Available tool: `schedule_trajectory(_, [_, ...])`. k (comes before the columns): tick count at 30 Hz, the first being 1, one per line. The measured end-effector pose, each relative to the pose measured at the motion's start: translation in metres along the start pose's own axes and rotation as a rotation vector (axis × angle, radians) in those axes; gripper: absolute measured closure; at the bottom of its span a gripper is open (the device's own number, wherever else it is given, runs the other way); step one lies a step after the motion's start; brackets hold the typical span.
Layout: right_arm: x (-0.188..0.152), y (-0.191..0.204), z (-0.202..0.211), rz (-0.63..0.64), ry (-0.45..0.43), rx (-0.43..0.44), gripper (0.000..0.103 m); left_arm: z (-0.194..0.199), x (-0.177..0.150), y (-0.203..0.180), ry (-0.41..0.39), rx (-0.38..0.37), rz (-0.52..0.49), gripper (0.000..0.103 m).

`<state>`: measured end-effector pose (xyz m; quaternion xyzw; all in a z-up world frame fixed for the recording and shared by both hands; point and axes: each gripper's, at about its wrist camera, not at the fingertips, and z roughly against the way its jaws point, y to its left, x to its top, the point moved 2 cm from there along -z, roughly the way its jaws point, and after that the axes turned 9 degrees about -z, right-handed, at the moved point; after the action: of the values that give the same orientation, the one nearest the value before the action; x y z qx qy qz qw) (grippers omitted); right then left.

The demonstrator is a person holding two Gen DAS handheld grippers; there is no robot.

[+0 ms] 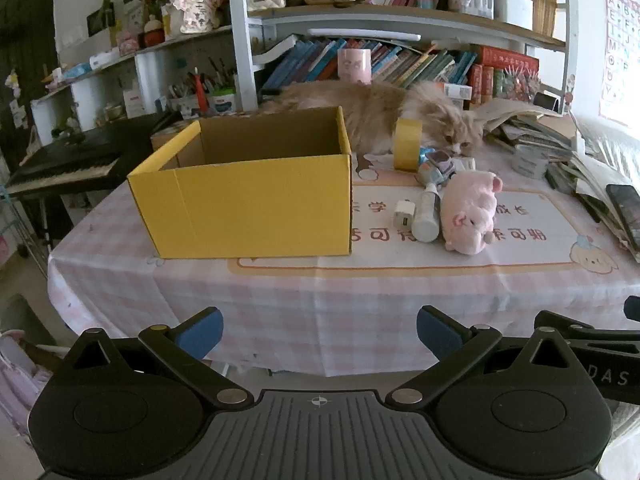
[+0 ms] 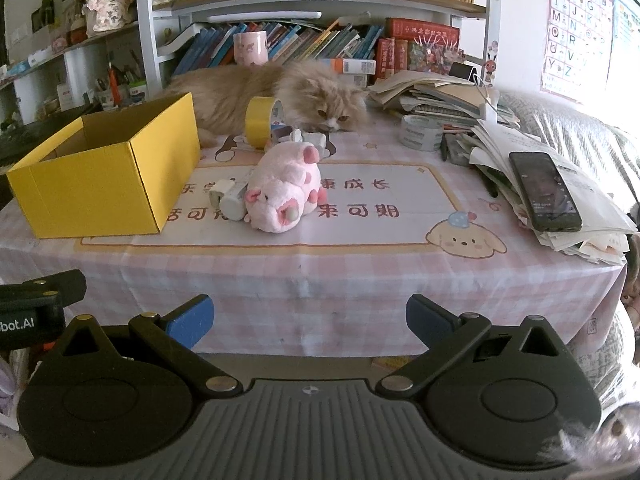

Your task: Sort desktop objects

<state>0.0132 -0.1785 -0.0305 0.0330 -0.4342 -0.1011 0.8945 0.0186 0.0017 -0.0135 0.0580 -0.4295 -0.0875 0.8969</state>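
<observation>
An open yellow cardboard box (image 1: 244, 184) (image 2: 100, 176) stands on the left of the table, empty as far as I can see. To its right lie a pink plush pig (image 1: 472, 212) (image 2: 284, 192), a white tube (image 1: 427, 216) (image 2: 236, 202), a white charger plug (image 1: 403, 218) (image 2: 219, 192), a toy car (image 1: 438, 168) and a yellow tape roll (image 1: 408, 144) (image 2: 264, 120). My left gripper (image 1: 319, 336) and right gripper (image 2: 310, 324) both hang open before the table's near edge, with nothing between the blue pads.
A fluffy cat (image 1: 400, 116) (image 2: 280, 96) lies behind the objects. A clear tape roll (image 2: 422, 132), a paper stack (image 2: 560, 184) and a phone (image 2: 544, 190) fill the right side. Bookshelves (image 1: 400, 20) rise behind; a keyboard (image 1: 64, 164) sits left.
</observation>
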Motion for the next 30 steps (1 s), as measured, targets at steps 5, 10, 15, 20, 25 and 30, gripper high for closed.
schedule_trajectory(5, [-0.0002, -0.0004, -0.0004, -0.001, 0.009, 0.0, 0.0, -0.0009, -0.0002, -0.0017, 0.005, 0.002, -0.002, 0.0])
schedule_trajectory(10, [0.0002, -0.0014, 0.0003, -0.004, 0.013, 0.001, 0.0, -0.0008, -0.0006, -0.0016, 0.007, 0.01, 0.003, 0.0])
schedule_trajectory(15, [-0.0003, -0.0014, 0.0, -0.004, 0.013, 0.001, 0.0, -0.0007, -0.0015, -0.002, 0.009, 0.011, -0.001, 0.0])
schedule_trajectory(20, [-0.0003, -0.0014, -0.0002, -0.003, 0.014, 0.002, 0.0, -0.001, -0.0024, -0.0025, 0.011, 0.013, -0.001, 0.0])
schedule_trajectory(25, [-0.0034, -0.0017, -0.0007, -0.002, 0.019, -0.001, 0.0, -0.001, -0.0035, -0.0034, 0.018, 0.014, -0.006, 0.0])
schedule_trajectory(30, [-0.0035, -0.0014, 0.0, -0.003, 0.026, -0.004, 0.0, -0.0006, -0.0035, -0.0045, 0.023, 0.015, -0.016, 0.0])
